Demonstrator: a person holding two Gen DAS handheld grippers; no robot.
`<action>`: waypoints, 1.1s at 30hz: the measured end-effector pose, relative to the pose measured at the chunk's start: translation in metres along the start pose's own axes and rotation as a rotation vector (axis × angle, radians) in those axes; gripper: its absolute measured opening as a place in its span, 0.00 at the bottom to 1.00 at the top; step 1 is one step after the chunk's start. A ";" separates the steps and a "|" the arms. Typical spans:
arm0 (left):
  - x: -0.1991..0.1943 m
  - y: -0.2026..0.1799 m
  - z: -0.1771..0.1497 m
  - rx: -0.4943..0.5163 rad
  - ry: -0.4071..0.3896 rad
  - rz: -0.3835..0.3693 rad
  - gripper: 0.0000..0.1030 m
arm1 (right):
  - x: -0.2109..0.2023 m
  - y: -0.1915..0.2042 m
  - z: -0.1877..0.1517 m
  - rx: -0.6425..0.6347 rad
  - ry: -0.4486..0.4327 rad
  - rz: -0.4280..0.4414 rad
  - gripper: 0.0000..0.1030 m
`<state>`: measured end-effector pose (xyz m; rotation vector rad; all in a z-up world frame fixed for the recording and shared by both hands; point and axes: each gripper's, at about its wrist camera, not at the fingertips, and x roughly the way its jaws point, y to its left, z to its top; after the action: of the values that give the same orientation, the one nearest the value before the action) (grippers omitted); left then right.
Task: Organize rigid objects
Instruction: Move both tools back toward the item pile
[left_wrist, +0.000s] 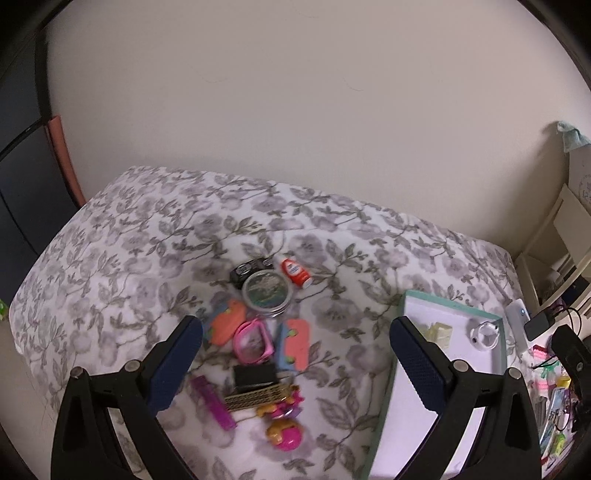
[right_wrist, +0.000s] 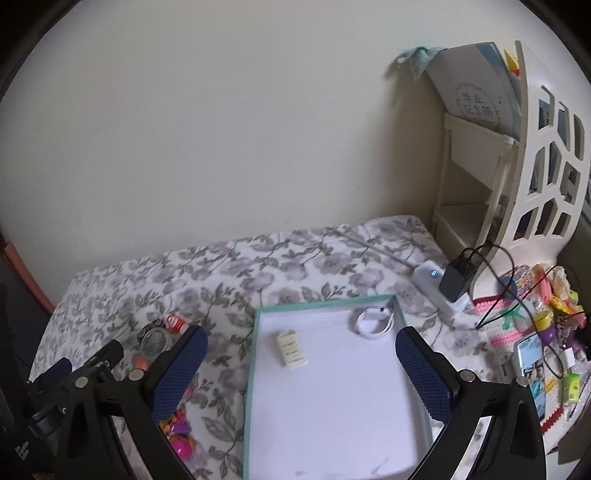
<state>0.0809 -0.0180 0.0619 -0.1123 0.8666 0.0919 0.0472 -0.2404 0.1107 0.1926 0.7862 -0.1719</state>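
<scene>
The bed (left_wrist: 155, 236) carries everything; its floral cover is soft and uneven, so a piece set down on it may tip or roll toward an edge. The tray (right_wrist: 255, 369) lies flat by the bed's right edge, near the head end; its walls are low, and a piece released from height could bounce out or strike the two pieces already at its far end, the cream block (right_wrist: 291, 349) and the white ring (right_wrist: 373, 321).

Main risk: the pile (left_wrist: 258, 343) sits mid-bed, pieces touching or overlapping; closing on one may drag or scatter its neighbours. The round tin (left_wrist: 267, 291) looks wide for the fingers and could slip; the pink ball (left_wrist: 286, 435), nearest the foot side, is likely to roll if nudged. The red bottle (left_wrist: 295, 273) lies on its side just beside the tin; the same applies. Further small pieces are blurred, and their type cannot be confirmed.

Pose: the left gripper (left_wrist: 295, 365) hovers above the pile, tilted down toward it, fingers spread wide, holding nothing; the right gripper (right_wrist: 301, 363) hovers above the tray, likewise spread and unloaded; neither touches anything.
</scene>
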 end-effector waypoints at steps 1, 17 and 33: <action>-0.001 0.006 -0.002 -0.006 0.001 0.012 0.98 | -0.001 0.002 -0.004 0.004 0.009 0.012 1.00; 0.033 0.068 -0.045 -0.048 0.168 0.117 0.98 | 0.043 0.063 -0.062 -0.049 0.195 0.218 1.00; 0.110 0.107 -0.080 -0.205 0.426 0.182 0.98 | 0.109 0.094 -0.115 -0.090 0.432 0.246 0.94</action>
<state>0.0782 0.0809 -0.0799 -0.2509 1.2911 0.3366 0.0652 -0.1306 -0.0363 0.2432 1.1879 0.1435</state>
